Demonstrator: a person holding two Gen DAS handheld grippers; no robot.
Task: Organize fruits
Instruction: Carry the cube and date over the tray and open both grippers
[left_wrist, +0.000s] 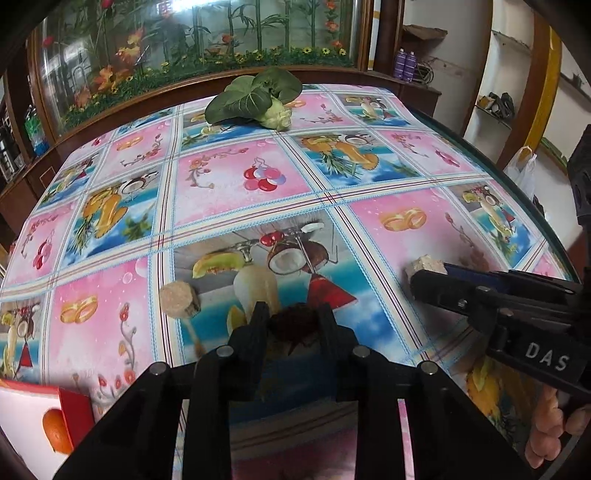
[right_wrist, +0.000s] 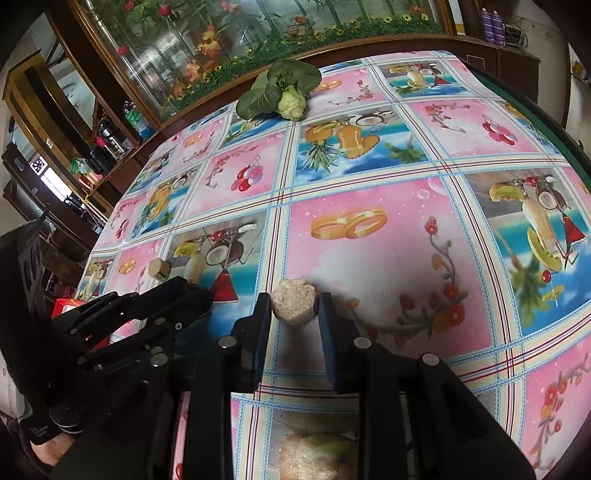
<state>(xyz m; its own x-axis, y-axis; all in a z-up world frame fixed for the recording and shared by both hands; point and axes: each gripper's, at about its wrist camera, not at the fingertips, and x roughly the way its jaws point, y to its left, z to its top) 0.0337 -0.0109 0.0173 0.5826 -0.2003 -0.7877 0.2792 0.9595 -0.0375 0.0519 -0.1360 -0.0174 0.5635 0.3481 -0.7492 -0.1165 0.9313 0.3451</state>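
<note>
Pinching a dark spiky fruit (left_wrist: 293, 322) between left fingers (left_wrist: 258, 321); right fingers (right_wrist: 264, 314) clamp a beige chunk (right_wrist: 294, 301).

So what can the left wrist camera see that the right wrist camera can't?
Only the left wrist view shows the dark red spiky fruit pinched in the left gripper, plus an orange in a red and white box at the lower left.

Only the right wrist view shows the face of the pale beige chunk clamped in the right gripper, and two more pale chunks under it.

Both show the leafy green vegetable at the far edge, a loose beige chunk and the fruit-print tablecloth.
</note>
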